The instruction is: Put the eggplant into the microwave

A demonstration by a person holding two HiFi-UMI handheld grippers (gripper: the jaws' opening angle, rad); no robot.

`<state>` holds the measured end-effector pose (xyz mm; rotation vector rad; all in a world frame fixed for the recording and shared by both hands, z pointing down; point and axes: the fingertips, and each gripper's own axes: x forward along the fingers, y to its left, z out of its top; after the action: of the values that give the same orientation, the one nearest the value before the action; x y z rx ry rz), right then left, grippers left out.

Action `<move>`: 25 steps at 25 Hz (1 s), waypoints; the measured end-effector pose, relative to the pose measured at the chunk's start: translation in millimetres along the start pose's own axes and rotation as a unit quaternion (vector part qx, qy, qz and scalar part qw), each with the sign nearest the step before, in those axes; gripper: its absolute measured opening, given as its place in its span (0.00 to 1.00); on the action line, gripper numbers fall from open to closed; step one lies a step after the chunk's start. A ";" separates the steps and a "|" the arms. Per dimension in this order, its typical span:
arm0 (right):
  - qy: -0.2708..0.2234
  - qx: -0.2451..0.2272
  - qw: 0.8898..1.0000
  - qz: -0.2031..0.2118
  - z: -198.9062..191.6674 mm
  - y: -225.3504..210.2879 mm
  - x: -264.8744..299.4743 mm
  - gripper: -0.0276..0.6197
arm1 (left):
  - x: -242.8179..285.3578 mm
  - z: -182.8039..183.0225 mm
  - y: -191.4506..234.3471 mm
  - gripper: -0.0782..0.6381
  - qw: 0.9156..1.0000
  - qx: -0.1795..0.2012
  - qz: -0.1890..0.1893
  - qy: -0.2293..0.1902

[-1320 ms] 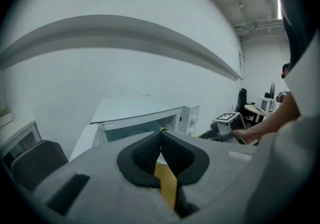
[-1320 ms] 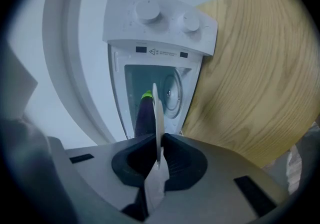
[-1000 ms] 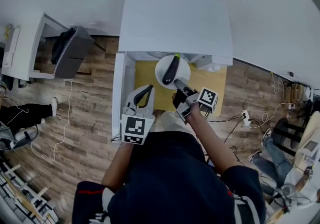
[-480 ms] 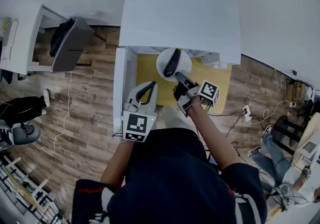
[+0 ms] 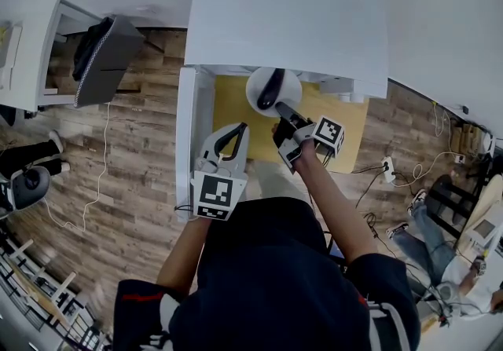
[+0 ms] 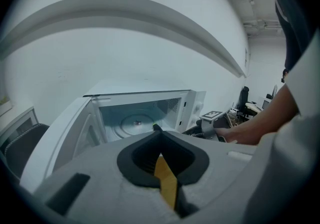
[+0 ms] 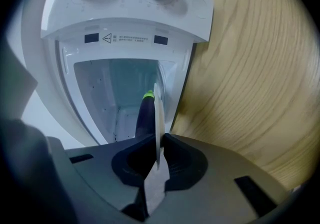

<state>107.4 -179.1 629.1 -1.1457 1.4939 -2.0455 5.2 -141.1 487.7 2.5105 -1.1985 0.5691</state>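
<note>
Bench point(image 5: 226, 111): wood-coloured, carrying a white microwave point(image 5: 291, 20) with its door point(image 5: 185, 145) swung open.
Eggplant point(image 5: 272, 89): dark purple, slim, with a green stem; it lies on a white plate point(image 5: 256, 98).
Your right hand-held gripper point(image 5: 280, 111): jaws pinched on the plate's near rim; the eggplant sits just beyond the tips, stem pointing away.
Your left hand-held gripper point(image 5: 240, 129): jaws together, empty, beside the plate.
Since a second ago: same pinch, eggplant unshifted on the plate.
</note>
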 end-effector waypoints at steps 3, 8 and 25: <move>-0.002 0.001 1.000 -0.002 1.8 -3.4 4.0 0.09 | 1.7 -3.4 -0.3 0.13 1.000 0.003 -0.001 0.003; -0.010 0.012 1.000 0.002 2.8 -6.6 11.1 0.09 | 1.0 -9.8 2.4 0.13 1.000 0.006 0.001 0.010; -0.024 0.022 0.999 0.012 13.5 -2.4 40.5 0.09 | 0.6 -16.0 6.0 0.13 1.000 0.004 0.008 0.015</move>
<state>93.7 -214.5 648.9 -1.1463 1.4263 -2.0109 -2.7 -138.3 502.6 2.4920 -1.2101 0.6134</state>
